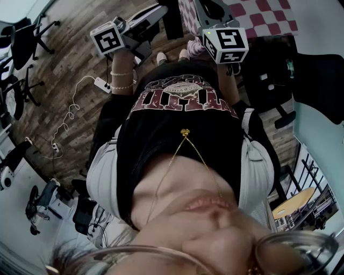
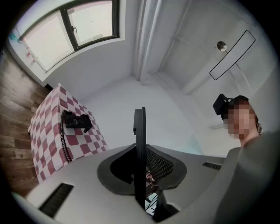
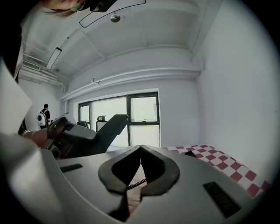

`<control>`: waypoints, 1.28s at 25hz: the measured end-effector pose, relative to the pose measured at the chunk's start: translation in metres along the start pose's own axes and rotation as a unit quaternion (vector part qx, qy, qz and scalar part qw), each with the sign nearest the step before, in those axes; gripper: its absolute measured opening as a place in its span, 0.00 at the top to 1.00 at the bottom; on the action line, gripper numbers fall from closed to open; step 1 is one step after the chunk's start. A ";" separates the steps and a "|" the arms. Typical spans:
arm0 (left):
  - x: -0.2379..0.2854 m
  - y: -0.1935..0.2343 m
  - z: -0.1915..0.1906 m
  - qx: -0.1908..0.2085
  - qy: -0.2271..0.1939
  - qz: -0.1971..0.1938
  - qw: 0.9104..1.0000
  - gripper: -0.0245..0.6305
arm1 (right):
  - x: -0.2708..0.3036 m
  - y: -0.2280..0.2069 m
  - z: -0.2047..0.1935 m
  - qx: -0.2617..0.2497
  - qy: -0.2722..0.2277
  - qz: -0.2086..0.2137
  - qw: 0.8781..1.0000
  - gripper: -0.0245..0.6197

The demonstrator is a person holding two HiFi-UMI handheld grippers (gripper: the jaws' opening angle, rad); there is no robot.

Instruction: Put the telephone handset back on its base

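In the head view my left gripper (image 1: 134, 24) and right gripper (image 1: 220, 29) both point toward the one checkered table (image 1: 258, 16), the right one nearer it; no telephone shows here. In the left gripper view my jaws stand partly apart on nothing. The one black telephone (image 2: 78, 122) lies well off to the upper left on the cloth, its single coiled cord (image 2: 65, 146) trailing from it, and I cannot tell handset from base. In the right gripper view my jaws are pressed together and empty, with the table ahead to the right.

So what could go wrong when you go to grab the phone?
The coiled cord trails across the checkered table beside the telephone; jaws could snag it and drag the telephone. The right gripper has its jaws shut, so it might just bump the telephone unless it opens first.
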State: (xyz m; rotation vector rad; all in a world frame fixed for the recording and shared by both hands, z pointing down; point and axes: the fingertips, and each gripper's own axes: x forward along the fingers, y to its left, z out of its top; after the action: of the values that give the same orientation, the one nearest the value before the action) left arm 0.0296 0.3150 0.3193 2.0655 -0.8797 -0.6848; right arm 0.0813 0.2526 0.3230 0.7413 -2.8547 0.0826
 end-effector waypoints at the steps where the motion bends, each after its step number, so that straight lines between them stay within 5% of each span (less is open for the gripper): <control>1: 0.000 0.000 0.000 0.000 0.000 0.001 1.000 0.85 | 0.000 0.000 -0.001 0.000 0.002 0.001 1.000 0.93; 32: 0.008 0.033 0.003 -0.020 -0.059 0.040 0.997 0.85 | 0.026 -0.020 -0.021 0.028 0.013 0.070 0.997 0.93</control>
State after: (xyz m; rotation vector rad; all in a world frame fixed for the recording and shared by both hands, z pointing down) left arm 0.0205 0.2925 0.3435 1.9602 -1.0018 -0.7796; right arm 0.0718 0.2249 0.3486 0.5439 -2.8867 0.1914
